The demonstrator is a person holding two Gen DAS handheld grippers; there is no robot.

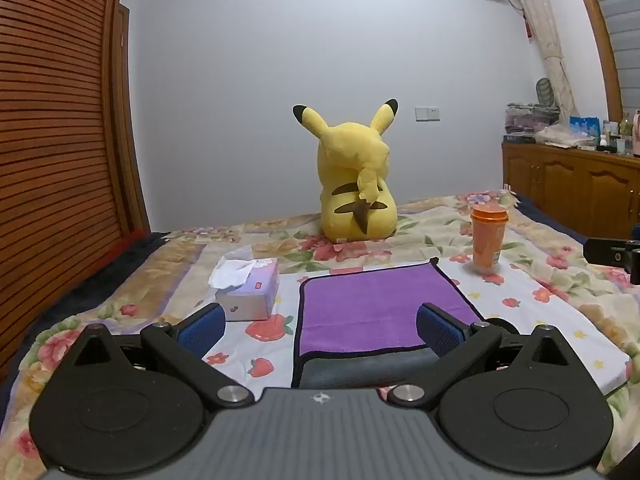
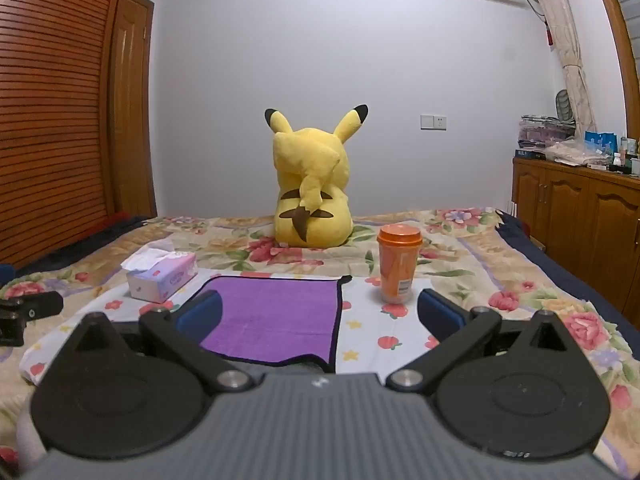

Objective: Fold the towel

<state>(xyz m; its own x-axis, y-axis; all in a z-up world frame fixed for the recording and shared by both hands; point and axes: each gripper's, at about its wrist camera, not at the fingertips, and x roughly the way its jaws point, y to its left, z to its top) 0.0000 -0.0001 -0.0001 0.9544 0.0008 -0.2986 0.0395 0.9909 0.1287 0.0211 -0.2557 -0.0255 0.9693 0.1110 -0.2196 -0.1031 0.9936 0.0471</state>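
My left tool [image 1: 320, 328] hung with its blue pads spread wide and empty above the purple towel [image 1: 380, 304], which lay flat on the floral bed cover [image 1: 540, 292], its near edge turned up to show a grey underside. My right tool [image 2: 320, 314] was likewise spread apart, gripping nothing. A tissue box [image 1: 248, 284] sat just left of the towel, an orange cup [image 2: 398, 266] near its far right corner, and a yellow plush [image 1: 356, 184] well behind.
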